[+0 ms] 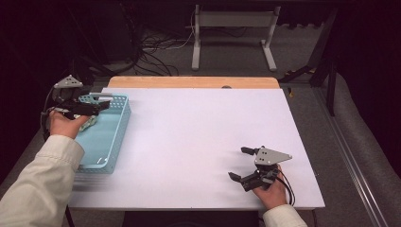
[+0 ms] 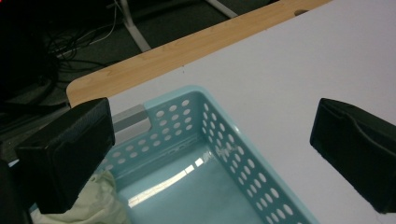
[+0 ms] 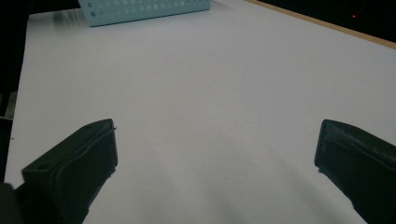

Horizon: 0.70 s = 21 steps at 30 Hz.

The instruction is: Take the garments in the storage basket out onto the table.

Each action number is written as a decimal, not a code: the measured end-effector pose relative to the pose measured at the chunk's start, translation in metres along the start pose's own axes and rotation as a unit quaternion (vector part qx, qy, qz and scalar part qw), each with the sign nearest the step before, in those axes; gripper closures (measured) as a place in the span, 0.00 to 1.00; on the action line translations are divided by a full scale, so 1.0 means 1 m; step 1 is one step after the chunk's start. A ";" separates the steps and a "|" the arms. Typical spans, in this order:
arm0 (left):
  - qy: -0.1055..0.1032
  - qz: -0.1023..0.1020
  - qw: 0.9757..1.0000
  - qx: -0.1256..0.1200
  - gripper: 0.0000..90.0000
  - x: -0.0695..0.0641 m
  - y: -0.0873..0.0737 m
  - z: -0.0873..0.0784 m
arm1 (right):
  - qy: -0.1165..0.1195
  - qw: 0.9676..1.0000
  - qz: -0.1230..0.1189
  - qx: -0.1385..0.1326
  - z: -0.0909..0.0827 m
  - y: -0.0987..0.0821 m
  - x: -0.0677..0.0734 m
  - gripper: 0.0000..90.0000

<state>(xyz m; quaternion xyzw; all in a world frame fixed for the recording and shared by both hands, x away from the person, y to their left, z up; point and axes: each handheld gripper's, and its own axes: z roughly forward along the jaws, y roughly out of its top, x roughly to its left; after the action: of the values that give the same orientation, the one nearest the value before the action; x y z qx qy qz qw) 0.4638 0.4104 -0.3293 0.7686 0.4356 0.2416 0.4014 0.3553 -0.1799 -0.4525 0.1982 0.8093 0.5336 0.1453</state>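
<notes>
1. A long, light-blue perforated plastic basket [image 1: 106, 137] sits at the left edge of the white table [image 1: 198, 142]. Its long axis runs from the near side of the table toward the wooden far edge, leaning slightly rightward as it goes away.
2. A crumpled pale-green cloth [image 1: 88, 123] lies inside the basket, against its left wall, in the far half.
3. The left gripper [image 1: 97, 108] hovers over the basket's far end, pointing across it to the right, jaws wide apart and holding nothing. In the left gripper view, the cloth [image 2: 95, 203] lies just under the left jaw.
4. The right gripper [image 1: 240, 163] rests well to the right of the basket, near the table's front edge, pointing back toward it, jaws spread apart and empty.
</notes>
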 end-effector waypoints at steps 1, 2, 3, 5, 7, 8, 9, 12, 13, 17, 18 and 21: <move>0.002 -0.004 1.000 0.004 0.01 0.003 -0.001 0.001 | 0.001 1.000 0.000 0.000 0.000 0.000 0.000 0.00; 0.004 -0.005 1.000 0.006 0.01 0.005 -0.002 0.002 | 0.001 1.000 0.000 0.000 0.000 0.000 0.000 0.00; 0.008 -0.010 1.000 0.009 0.01 0.008 -0.003 0.003 | 0.001 1.000 0.000 0.000 0.000 0.000 0.000 0.00; 0.013 -0.019 1.000 0.012 0.01 0.013 -0.005 0.005 | 0.002 1.000 0.000 0.000 0.000 0.000 0.000 0.00; 0.014 -0.026 0.999 0.014 0.01 0.017 -0.007 0.006 | 0.002 1.000 0.000 0.000 0.000 0.000 0.000 0.00; 0.011 -0.036 0.999 0.015 0.01 0.021 -0.008 0.008 | 0.003 1.000 0.000 0.000 0.000 0.000 0.000 0.00; 0.010 -0.041 0.999 0.016 0.01 0.022 -0.009 0.008 | 0.003 1.000 0.001 0.001 0.000 0.000 0.000 0.00; 0.016 -0.054 0.998 0.017 0.01 0.027 -0.011 0.011 | 0.004 1.000 0.000 0.001 0.000 0.000 0.000 0.00; 0.018 -0.058 0.998 0.019 0.01 0.029 -0.012 0.012 | 0.004 1.000 0.000 0.001 0.001 0.000 0.000 0.00; 0.039 -0.070 0.996 0.030 0.02 0.033 -0.015 0.017 | 0.005 1.000 0.000 0.002 0.001 0.000 0.000 0.00; 0.044 -0.072 0.996 0.033 0.02 0.035 -0.016 0.018 | 0.005 1.000 0.000 0.002 0.001 0.000 0.000 0.00; 0.055 -0.076 0.995 0.042 0.03 0.039 -0.019 0.020 | 0.006 1.000 0.000 0.002 0.001 0.000 0.000 0.00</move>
<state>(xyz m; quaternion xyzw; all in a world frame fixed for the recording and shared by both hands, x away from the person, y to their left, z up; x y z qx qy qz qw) 0.4889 0.4411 -0.3552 0.7350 0.5242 0.2334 0.3614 0.3556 -0.1794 -0.4528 0.1955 0.8112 0.5329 0.1401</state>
